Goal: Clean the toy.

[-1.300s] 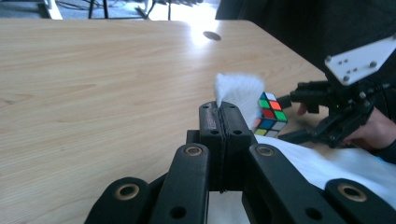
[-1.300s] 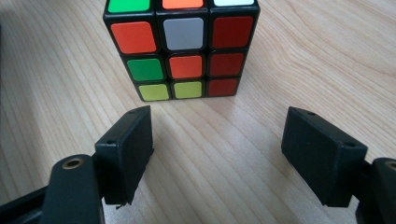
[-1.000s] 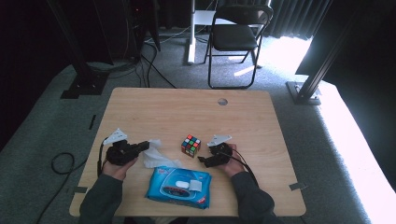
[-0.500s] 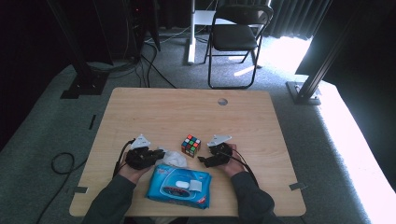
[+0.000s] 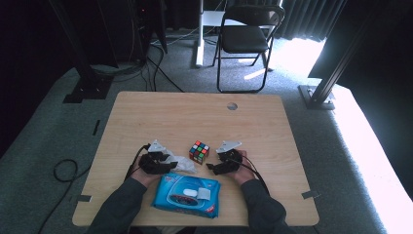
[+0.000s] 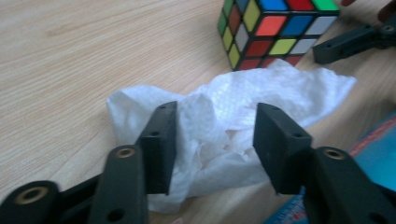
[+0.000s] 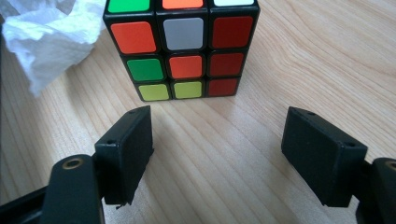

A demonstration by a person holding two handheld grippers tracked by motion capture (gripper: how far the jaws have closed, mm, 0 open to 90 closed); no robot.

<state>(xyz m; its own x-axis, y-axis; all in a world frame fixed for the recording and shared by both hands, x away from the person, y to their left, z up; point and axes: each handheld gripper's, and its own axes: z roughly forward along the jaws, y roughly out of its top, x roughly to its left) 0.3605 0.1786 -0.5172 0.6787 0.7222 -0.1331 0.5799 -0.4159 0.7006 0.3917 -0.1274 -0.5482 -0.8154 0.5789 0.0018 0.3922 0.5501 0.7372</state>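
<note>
bare table (image 5: 185,117) beyond, cube (image 5: 199,151) between claws

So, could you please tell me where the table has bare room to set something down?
The far half of the table, beyond the cube, is bare, as are both side strips. The near middle is crowded: tissue, wipes pack and both hands.

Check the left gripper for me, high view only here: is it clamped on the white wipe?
Observer: No. The left gripper has just been opening its jaws; the wipe lies loose between them.
Operator: Right gripper on the cube?
Observer: No. The right gripper is open, the cube just beyond its tips, bare table between the jaws.
Operator: Wipe touching cube?
Observer: Its far edge reaches the cube's base; contact looks likely.
</note>
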